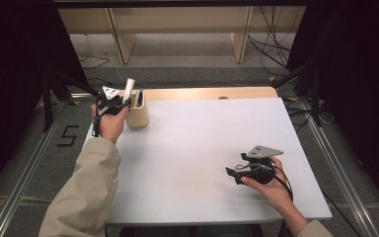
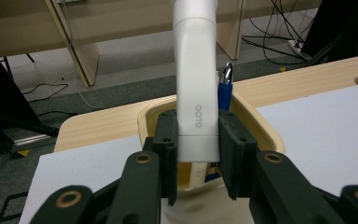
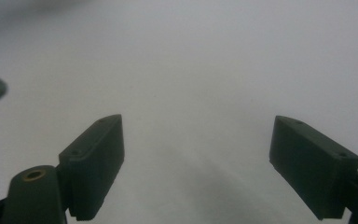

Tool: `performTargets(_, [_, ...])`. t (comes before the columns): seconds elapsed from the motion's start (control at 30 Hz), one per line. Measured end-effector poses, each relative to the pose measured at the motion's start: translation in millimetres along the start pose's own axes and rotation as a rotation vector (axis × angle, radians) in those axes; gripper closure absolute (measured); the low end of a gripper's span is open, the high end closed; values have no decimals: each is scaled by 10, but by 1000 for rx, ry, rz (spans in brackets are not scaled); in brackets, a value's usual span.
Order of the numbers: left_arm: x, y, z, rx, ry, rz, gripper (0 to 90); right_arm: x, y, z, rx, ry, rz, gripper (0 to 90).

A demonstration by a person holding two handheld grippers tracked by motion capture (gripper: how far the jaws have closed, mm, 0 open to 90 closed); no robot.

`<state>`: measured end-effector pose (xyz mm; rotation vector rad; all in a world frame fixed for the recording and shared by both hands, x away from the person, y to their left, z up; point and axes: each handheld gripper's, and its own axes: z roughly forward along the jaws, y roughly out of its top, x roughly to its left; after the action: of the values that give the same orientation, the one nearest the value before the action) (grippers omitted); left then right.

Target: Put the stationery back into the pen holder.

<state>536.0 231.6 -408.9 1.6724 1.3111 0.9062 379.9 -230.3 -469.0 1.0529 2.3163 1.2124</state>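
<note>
White sheet over a pale wooden table [image 1: 246, 93], one cup at the far left corner.

Covered almost edge to edge by a white board [image 1: 202, 148], smooth and unmarked, with only a strip of light wood grain left showing along the far side and at the far left corner [image 2: 102, 126]. Marked in that wooden strip by a small dark cutout [image 1: 223, 97] near the middle of the far edge. Carrying a beige wooden holder [image 1: 139, 114] upright at the far left corner, standing where wood meets white board, open at the top, with a blue pen [image 2: 225, 91] upright inside it. Set on grey floor, with metal rails running along both sides.
</note>
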Motion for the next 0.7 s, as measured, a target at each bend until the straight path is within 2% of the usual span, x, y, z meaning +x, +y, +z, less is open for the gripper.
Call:
performTargets(0.33, [-24,-4,103,0,-6,7,707,-2,-3,3,3,1,2,185])
performTargets(0.5, [-16,-52,164,25,-14,21,701,1,-3,4,2,5,0,184])
performTargets(0.53, [-16,-59,173,16,-21,12,670,2,-3,5,0,7,0,183])
performTargets(0.6, [-29,-44,149,5,-12,11,502,3,-3,3,-3,10,-2,181])
performTargets(0.7, [-56,12,52,-36,-22,22,422,-1,-4,3,-2,9,-1,182])
